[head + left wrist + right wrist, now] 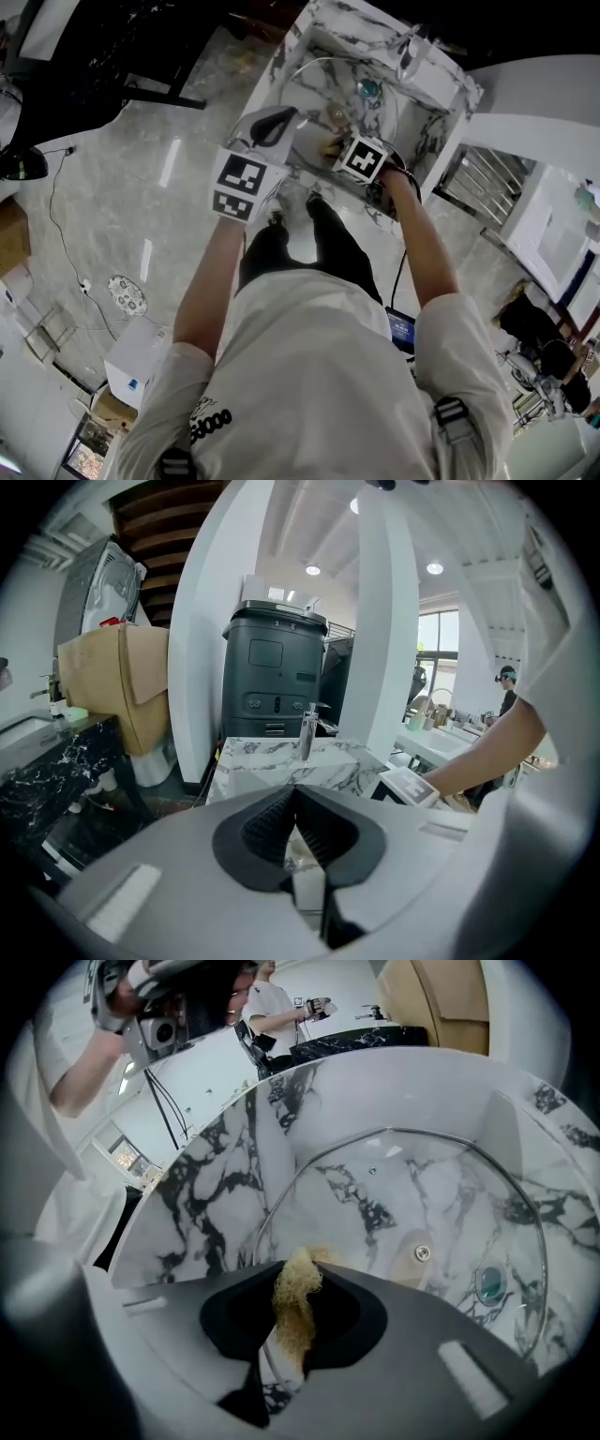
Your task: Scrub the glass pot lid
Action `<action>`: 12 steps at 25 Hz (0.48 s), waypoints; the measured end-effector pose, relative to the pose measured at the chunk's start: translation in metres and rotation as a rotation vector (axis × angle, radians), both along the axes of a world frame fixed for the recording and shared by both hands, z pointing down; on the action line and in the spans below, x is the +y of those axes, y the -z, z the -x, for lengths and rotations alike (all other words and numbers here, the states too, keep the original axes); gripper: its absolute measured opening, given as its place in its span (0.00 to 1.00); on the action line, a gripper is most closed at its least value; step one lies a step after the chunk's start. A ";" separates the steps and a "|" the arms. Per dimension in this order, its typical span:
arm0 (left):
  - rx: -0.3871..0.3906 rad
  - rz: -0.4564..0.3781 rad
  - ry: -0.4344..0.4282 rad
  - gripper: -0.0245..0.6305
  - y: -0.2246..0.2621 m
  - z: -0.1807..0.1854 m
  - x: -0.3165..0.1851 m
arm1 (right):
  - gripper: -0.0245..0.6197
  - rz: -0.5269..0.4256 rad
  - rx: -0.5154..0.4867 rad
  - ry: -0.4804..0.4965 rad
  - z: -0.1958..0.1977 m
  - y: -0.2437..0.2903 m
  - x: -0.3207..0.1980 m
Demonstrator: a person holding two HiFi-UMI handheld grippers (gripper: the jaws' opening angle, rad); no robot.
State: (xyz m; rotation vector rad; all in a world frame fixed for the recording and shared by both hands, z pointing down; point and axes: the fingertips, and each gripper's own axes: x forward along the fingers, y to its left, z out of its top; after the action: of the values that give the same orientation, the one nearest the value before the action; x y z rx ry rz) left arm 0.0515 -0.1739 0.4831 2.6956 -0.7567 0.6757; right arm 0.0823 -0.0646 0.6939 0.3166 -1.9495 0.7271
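The lid (394,1185) stands tilted inside the marble sink (448,86). It leans toward the back wall, and its thin metal rim arcs from the left wall round to the right. Its knob (422,1252) shows near the middle of the glass, and the drain (487,1283) shows through the glass just right of it.

The right gripper (298,1271) is clamped on a tan, fibrous scrubber (292,1312). A tuft of it stands out past the jaw tips at the lid's lower left rim, and the rim's line runs on through the gap under the jaws. I cannot tell whether the tuft touches the glass. In the head view this gripper reaches in over the sink's near edge, with its cube (364,157) just above that edge.

The left gripper (298,794) has its jaws drawn together, tips meeting, and only pale marble shows in the slit below them. In the head view it sits at the sink's near left corner, its cube (239,183) out over the floor (141,187). It looks across the sink at the faucet (307,731) on the back edge.

Behind the faucet stands a dark bin (274,682), with a cardboard box (122,682) to its left. Another person (507,688) is far off at the right.
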 end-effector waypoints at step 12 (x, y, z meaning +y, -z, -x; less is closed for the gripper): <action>-0.019 -0.015 -0.055 0.05 0.015 0.021 0.016 | 0.12 0.016 0.069 -0.040 -0.006 0.010 0.031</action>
State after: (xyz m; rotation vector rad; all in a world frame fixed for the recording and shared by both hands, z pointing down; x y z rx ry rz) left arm 0.0308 -0.1580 0.4685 2.7368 -0.6970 0.7127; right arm 0.0882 -0.0331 0.6839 0.3674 -1.8757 0.7478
